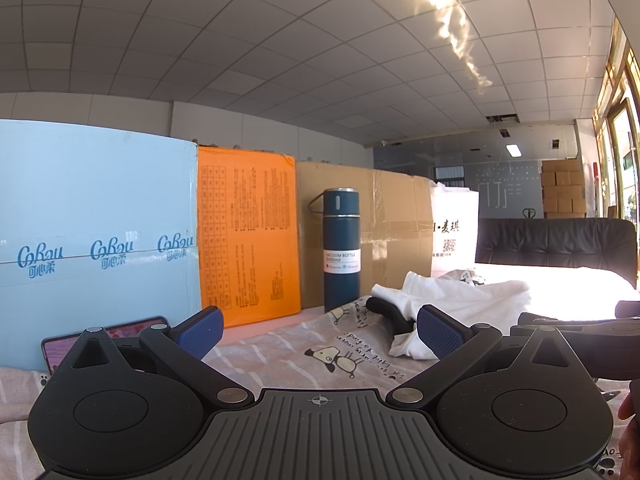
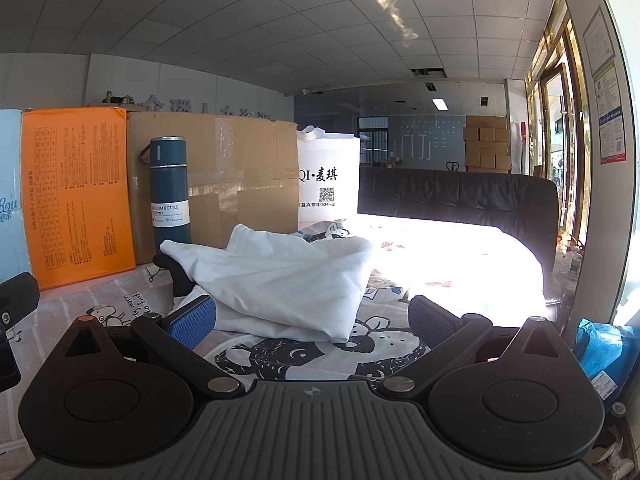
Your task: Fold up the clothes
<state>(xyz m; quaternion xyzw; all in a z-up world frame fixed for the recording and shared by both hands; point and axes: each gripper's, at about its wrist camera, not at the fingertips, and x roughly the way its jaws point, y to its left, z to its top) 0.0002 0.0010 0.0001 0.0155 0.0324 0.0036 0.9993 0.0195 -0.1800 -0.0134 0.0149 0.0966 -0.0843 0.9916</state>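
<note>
A crumpled white garment with black trim (image 2: 280, 280) lies on a cartoon-print bedsheet (image 2: 120, 304), just ahead of my right gripper (image 2: 314, 322). That gripper is open and empty, and its jaws straddle the garment's near edge. In the left wrist view the garment (image 1: 452, 300) lies ahead and to the right. My left gripper (image 1: 320, 330) is open and empty, low over the sheet (image 1: 280, 344). The right gripper's body shows at the right edge of the left wrist view.
A blue vacuum bottle (image 2: 170, 192) stands behind the garment, before a cardboard box (image 2: 240, 176), an orange pack (image 2: 76, 196) and a light blue box (image 1: 96, 232). A white bag (image 2: 328, 184) stands further right. A phone (image 1: 100, 340) lies at the left. A black headboard (image 2: 460, 196) stands at the far end of the bed.
</note>
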